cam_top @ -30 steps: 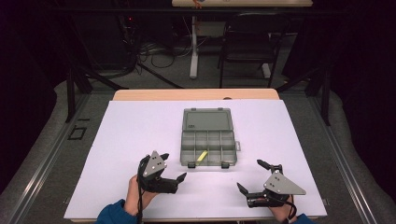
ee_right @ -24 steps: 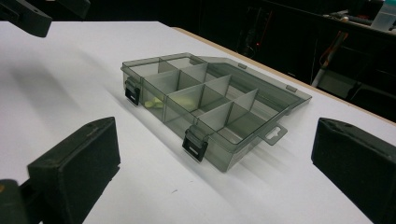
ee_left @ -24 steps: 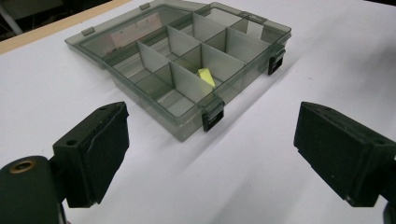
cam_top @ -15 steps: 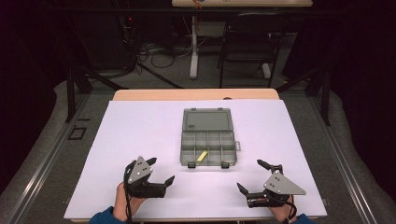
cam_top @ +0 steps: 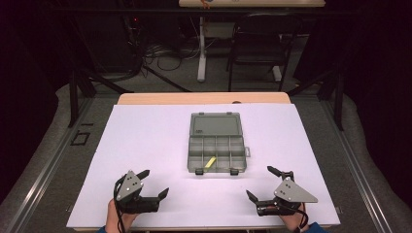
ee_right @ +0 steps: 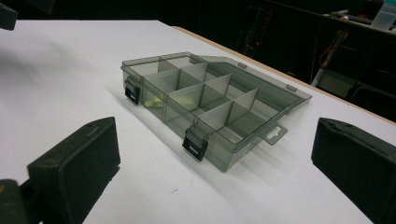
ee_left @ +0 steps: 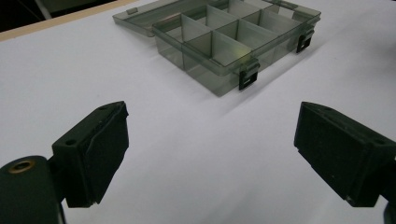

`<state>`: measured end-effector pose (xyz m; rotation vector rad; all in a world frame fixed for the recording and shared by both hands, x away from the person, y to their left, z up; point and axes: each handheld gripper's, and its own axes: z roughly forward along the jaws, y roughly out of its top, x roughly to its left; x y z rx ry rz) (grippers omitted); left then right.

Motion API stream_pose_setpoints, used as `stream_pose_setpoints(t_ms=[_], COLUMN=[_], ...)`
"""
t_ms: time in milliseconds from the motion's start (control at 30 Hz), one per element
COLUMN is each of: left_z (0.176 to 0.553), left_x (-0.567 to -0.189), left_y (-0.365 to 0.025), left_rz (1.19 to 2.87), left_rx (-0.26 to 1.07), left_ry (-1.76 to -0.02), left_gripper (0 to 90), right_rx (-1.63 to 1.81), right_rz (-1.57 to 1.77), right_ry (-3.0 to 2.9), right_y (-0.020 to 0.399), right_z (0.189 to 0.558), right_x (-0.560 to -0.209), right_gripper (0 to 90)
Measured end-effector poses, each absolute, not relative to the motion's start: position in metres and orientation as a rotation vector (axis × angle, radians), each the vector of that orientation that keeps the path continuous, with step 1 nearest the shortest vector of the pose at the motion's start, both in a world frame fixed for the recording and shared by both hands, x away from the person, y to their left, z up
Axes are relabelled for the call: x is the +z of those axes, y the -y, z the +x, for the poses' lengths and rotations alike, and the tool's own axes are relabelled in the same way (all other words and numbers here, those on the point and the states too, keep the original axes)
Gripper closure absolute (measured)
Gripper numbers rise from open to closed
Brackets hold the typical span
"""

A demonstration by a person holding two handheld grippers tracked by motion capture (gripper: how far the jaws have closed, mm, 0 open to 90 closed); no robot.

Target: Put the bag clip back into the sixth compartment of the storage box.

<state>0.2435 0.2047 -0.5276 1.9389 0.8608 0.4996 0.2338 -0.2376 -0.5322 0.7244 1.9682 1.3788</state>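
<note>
So the open organizer box [cam_top: 216,154] sat on the white table cover [cam_top: 145,141] ahead of both sets of fingers, roughly between them, with a small yellow piece [cam_top: 210,162] in a near compartment just behind the front latches [ee_left: 247,78]. Left gripper [cam_top: 154,183] and right gripper [cam_top: 260,183] were both spread wide with nothing in them, well short of the box. I'd say the smart move was coming down from above at that yellow bit, since the dividers [ee_right: 212,100] and front wall crowded it, and the flat lid [cam_top: 215,124] lay beyond.
</note>
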Motion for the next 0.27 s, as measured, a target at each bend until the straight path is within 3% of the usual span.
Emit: stream_pose_setpoints(t_ms=[267], left_z=[0.2431], left_x=[-0.5320], left_y=[-0.2065], left_rz=[1.954], left_rx=[0.510], left_ry=[-0.877], left_gripper=[10.3], right_rx=[1.376], right_rz=[0.728], right_ry=[-1.975], right_y=[0.2377], right_z=[0.2340], right_x=[-0.5324], right_gripper=[0.6])
